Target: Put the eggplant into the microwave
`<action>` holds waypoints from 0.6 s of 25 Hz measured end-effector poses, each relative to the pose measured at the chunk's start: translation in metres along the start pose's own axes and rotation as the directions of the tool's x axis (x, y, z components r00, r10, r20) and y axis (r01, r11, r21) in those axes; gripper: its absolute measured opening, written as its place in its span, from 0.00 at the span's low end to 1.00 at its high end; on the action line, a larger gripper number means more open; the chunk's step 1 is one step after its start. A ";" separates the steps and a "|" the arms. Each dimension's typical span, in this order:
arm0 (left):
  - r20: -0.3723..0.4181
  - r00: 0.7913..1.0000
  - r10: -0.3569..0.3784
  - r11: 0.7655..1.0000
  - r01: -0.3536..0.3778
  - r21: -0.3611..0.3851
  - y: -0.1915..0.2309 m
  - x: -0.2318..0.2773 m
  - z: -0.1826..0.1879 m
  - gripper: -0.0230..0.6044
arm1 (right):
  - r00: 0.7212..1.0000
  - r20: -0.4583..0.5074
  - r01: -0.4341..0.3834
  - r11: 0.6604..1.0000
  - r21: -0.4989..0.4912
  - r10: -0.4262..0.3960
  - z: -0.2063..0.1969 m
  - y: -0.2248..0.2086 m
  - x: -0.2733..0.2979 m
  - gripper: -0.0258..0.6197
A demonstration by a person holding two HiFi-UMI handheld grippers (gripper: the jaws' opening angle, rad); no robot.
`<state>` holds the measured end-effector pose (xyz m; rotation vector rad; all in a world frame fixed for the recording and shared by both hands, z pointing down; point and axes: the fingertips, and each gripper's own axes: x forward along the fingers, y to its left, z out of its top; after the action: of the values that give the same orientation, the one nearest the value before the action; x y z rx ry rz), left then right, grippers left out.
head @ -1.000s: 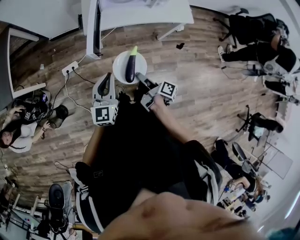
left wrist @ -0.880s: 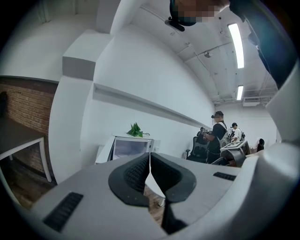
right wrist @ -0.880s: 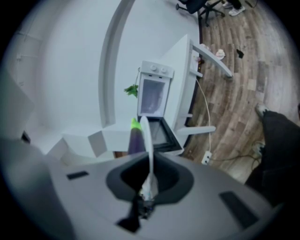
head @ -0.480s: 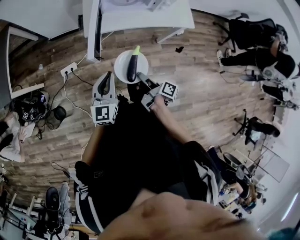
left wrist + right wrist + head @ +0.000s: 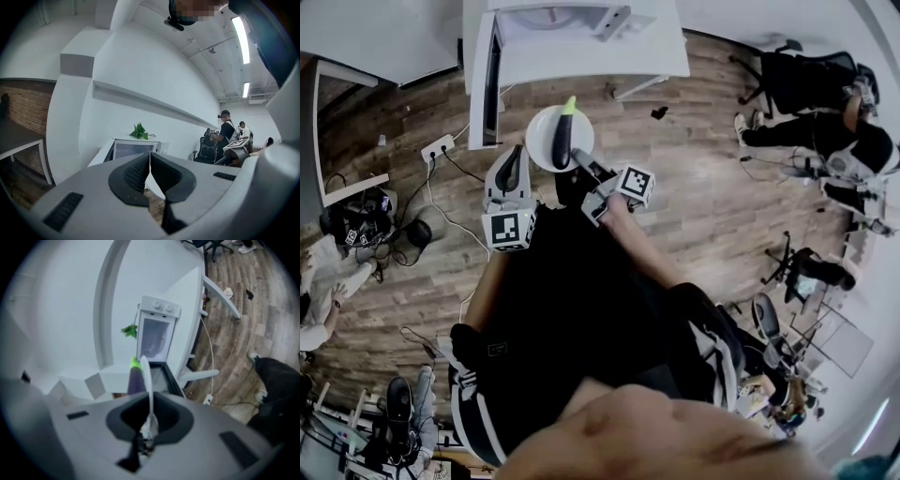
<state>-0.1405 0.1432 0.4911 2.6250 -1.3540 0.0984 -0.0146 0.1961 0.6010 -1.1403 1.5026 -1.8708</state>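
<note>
The fingers of the right gripper (image 5: 579, 156) are pinched on the rim of a plate (image 5: 538, 141). The eggplant (image 5: 562, 139) lies on it, near the microwave (image 5: 558, 19). The left gripper (image 5: 514, 155) has its fingers closed on nothing.

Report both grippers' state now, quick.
Left gripper: closed, empty.
Right gripper: closed on the rim of the plate carrying the eggplant.

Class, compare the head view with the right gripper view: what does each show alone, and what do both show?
Head view only: the left claw and a seated person. Right gripper view only: a green plant beside the microwave. Both: the eggplant on the white plate, whose rim the right claw grips, and the microwave.
</note>
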 end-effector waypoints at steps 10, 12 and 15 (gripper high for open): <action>-0.019 0.999 0.048 0.999 -0.048 0.008 0.014 0.049 0.001 0.10 | 0.998 -0.069 0.004 1.000 -0.008 -0.004 0.044 0.007 0.047 0.11; -0.032 0.998 0.061 0.998 -0.061 0.003 0.017 0.059 -0.001 0.10 | 0.997 -0.081 0.012 1.000 -0.012 -0.013 0.054 0.006 0.056 0.11; -0.032 0.996 0.079 0.997 -0.078 0.022 0.022 0.073 0.000 0.10 | 0.995 -0.096 0.007 1.000 -0.013 -0.008 0.068 0.009 0.068 0.11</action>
<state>-0.1163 0.0724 0.5043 2.5749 -1.4533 0.1667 0.0040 0.1029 0.6169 -1.0761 1.5663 -1.9490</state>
